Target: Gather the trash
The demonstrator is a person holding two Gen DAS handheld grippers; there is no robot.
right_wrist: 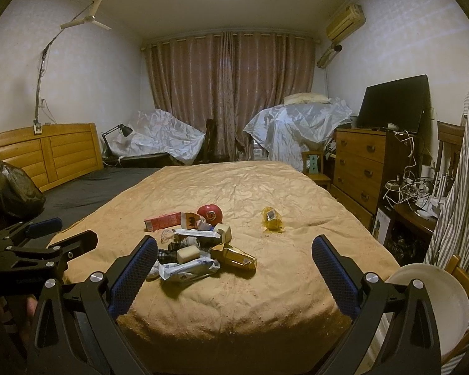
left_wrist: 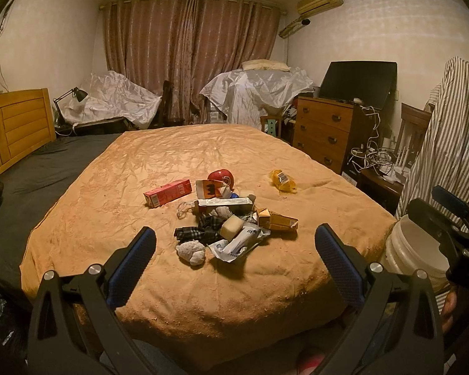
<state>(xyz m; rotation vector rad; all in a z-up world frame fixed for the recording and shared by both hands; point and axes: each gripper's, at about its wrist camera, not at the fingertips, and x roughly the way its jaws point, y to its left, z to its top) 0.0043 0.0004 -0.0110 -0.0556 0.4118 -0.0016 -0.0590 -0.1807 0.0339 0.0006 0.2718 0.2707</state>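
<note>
Although most of both views is taken up by the bed [left_wrist: 203, 281] under its tan cover, the work is confined to a small heap of trash [left_wrist: 231, 222] lying near the foot edge, at about twelve o'clock from both grippers. A white bucket [left_wrist: 416, 250], presumably the receptacle, is seen at three o'clock beside the bed corner. Both the left gripper [left_wrist: 234, 250] and the right gripper [right_wrist: 234, 259] are held short of the heap with fingers spread wide and nothing between them.

Within the heap, a red carton [left_wrist: 168, 192] lies at ten o'clock and a crushed yellow box [left_wrist: 278, 220] at two o'clock; both are judged light and thin-walled, best pinched across the narrow sides. A silver-white foil wrapper [left_wrist: 239, 243] at the near edge is expected to be slippery and limp, so a crumpled fold should be taken. A red ball-like item [left_wrist: 221, 177] at the far side may roll. A yellow plastic wrapper [left_wrist: 283, 181] lies well apart at one o'clock. Grey fabric lumps [left_wrist: 190, 251] would yield softly to any grip.
</note>
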